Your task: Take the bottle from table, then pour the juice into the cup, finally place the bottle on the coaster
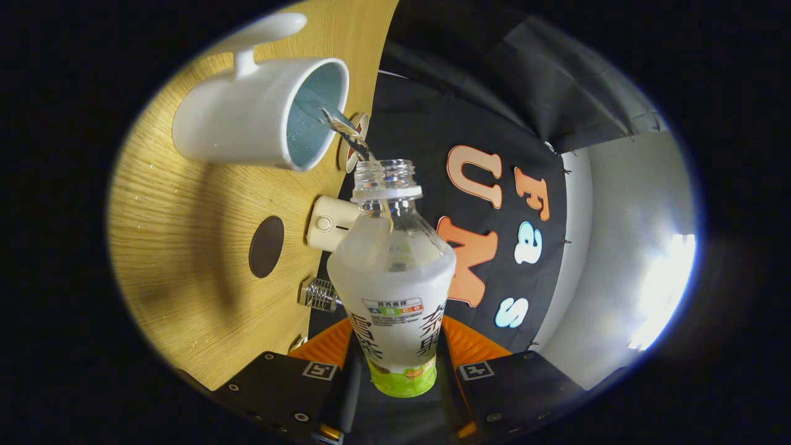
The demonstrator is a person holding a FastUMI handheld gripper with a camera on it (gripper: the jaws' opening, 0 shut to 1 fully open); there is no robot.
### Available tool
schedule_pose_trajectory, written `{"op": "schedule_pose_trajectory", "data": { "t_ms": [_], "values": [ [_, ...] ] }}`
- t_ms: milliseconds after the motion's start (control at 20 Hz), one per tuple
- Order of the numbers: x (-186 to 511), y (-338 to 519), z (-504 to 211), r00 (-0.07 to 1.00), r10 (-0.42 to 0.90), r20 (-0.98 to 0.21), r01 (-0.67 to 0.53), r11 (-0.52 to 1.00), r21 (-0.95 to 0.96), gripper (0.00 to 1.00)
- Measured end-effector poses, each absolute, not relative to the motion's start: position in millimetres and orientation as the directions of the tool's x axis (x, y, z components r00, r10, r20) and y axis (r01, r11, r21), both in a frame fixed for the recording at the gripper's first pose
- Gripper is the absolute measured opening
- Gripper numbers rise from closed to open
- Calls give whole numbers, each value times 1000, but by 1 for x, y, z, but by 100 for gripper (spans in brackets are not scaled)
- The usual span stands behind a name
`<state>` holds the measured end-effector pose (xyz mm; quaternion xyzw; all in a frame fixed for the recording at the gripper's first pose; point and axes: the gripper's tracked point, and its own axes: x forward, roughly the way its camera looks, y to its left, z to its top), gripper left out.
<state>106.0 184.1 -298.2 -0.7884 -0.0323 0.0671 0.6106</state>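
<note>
Gripper (395, 371) fingers narrowed onto the bottle (394, 278), one pressing each side of its lower body, firm hold. Bottle is tipped toward the cup (259, 114), cap off, and a thin stream of juice (349, 133) runs from its threaded neck into the cup's mouth. Bottle: frosted translucent plastic with a printed label (green band at base). Cup: white, smooth, with a handle, pale blue inside, standing on the wood-grain table (185, 247). Dark round coaster (266, 246) lies on the table near the cup, bare.
</note>
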Motion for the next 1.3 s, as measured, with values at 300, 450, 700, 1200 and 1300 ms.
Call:
{"op": "schedule_pose_trajectory", "data": {
  "t_ms": [300,450,700,1200,1300],
  "values": [
    [105,187,-296,987,145,-71,-27,-285,-958,56],
    [107,187,-295,985,152,-81,-31,-303,-952,56],
    [108,190,-292,982,167,-87,-27,-334,-942,56],
    [108,195,-285,977,194,-87,-4,-391,-920,56],
    [106,197,-283,975,203,-87,3,-405,-915,56]
  ]
}}
